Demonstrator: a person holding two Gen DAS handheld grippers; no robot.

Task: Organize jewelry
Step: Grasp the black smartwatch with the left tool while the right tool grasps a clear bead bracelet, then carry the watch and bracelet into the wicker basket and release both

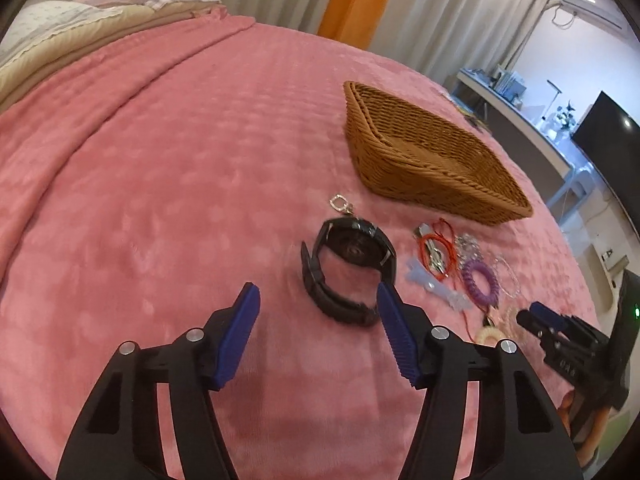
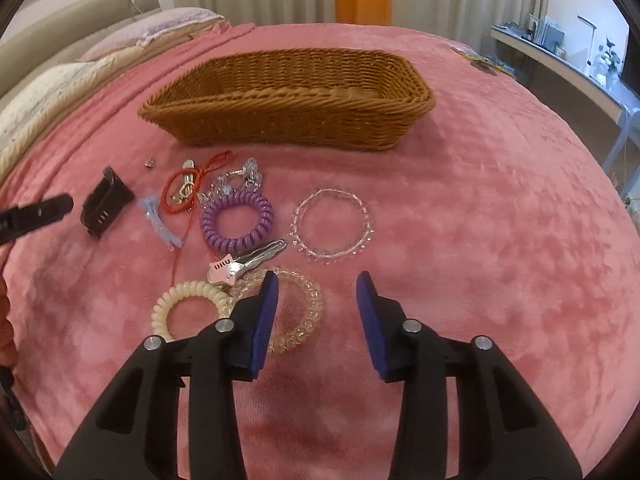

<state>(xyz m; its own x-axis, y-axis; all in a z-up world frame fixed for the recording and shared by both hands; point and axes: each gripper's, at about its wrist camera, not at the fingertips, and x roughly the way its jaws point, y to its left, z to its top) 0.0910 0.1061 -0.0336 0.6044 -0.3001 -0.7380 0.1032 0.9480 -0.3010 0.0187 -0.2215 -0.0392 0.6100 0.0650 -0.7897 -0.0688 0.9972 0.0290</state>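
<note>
A brown wicker basket [image 1: 424,156] [image 2: 296,100] lies on the pink blanket, and no jewelry shows inside it. A black watch [image 1: 346,270] [image 2: 105,202] lies just ahead of my open left gripper [image 1: 318,300], close to its right fingertip. Beside it lie a red cord [image 2: 182,192], a purple coil band [image 2: 237,222] [image 1: 480,282], a clear bead bracelet [image 2: 332,226], a star hair clip [image 2: 240,266], a cream coil band [image 2: 188,308] and a clear coil band [image 2: 298,312]. My right gripper [image 2: 318,292] is open and empty above the clear coil band.
A small silver charm [image 1: 340,203] lies beyond the watch. Pillows [image 1: 80,28] lie at the far left of the bed. A desk [image 1: 520,112] and a dark screen [image 1: 612,136] stand past the bed's right edge. Curtains hang behind.
</note>
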